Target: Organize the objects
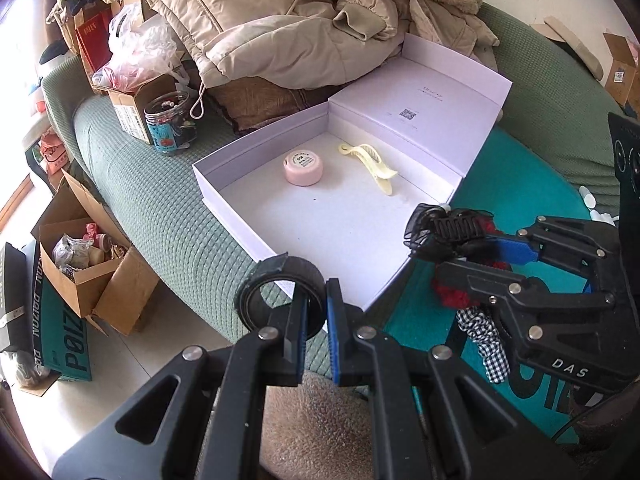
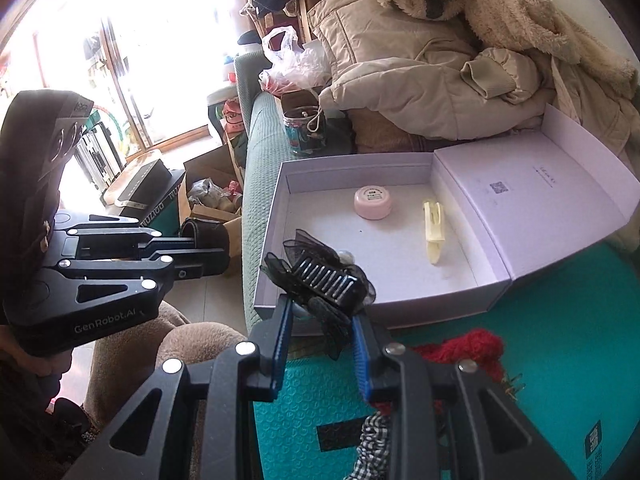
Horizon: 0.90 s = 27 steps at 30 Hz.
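An open lilac box (image 1: 224, 184) (image 2: 492, 280) lies on the green sofa. A pink round jar (image 1: 303, 167) (image 2: 373, 201) and a pale yellow hair clip (image 1: 370, 159) (image 2: 434, 227) lie inside it. My left gripper (image 1: 317, 312) (image 2: 208, 254) is shut on a black ring-shaped band (image 1: 280, 292) (image 2: 208, 246), held over the box's near left corner. My right gripper (image 2: 320, 332) (image 1: 472, 248) is shut on a black lace bow hair clip (image 2: 324, 280) (image 1: 444, 228), held at the box's near edge.
A red knitted scrunchie (image 2: 468, 350) and a black-and-white checked scrunchie (image 1: 486, 340) lie on a teal mat (image 2: 560, 340). Beige coats (image 1: 280, 28) pile up behind the box. A clear jar (image 1: 170, 122) and cardboard boxes (image 1: 80, 276) stand to the left.
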Tool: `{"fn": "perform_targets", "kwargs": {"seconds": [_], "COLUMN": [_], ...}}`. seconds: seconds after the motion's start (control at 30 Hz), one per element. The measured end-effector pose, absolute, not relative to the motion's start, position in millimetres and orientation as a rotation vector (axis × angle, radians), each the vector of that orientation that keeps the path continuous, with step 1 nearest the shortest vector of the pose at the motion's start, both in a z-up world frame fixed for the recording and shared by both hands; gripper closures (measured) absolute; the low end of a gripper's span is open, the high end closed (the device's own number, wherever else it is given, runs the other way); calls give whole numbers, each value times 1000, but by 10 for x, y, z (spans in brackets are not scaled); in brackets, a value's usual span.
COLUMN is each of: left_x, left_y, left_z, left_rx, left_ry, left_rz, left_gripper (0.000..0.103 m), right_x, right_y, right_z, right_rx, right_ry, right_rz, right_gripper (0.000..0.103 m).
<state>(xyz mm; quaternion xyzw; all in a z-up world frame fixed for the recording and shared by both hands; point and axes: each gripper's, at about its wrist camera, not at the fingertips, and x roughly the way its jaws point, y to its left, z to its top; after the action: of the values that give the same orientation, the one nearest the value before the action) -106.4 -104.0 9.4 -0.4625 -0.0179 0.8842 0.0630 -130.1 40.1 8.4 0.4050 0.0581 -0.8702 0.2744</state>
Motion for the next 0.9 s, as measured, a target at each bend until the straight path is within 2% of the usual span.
{"fn": "perform_targets", "kwargs": {"seconds": [0.9], "left_x": [-2485], "left_y": [-1038], "left_z": [-290], "left_rx": [-1390], "left_ry": [-32], "left_rz": [2582], "left_gripper": [95], "right_x": [-2438], "right_y": [410], "right_z": [-149], "right_rx": [1117], "right_ry": [176], "right_rz": [-2368], "right_gripper": [76]}}
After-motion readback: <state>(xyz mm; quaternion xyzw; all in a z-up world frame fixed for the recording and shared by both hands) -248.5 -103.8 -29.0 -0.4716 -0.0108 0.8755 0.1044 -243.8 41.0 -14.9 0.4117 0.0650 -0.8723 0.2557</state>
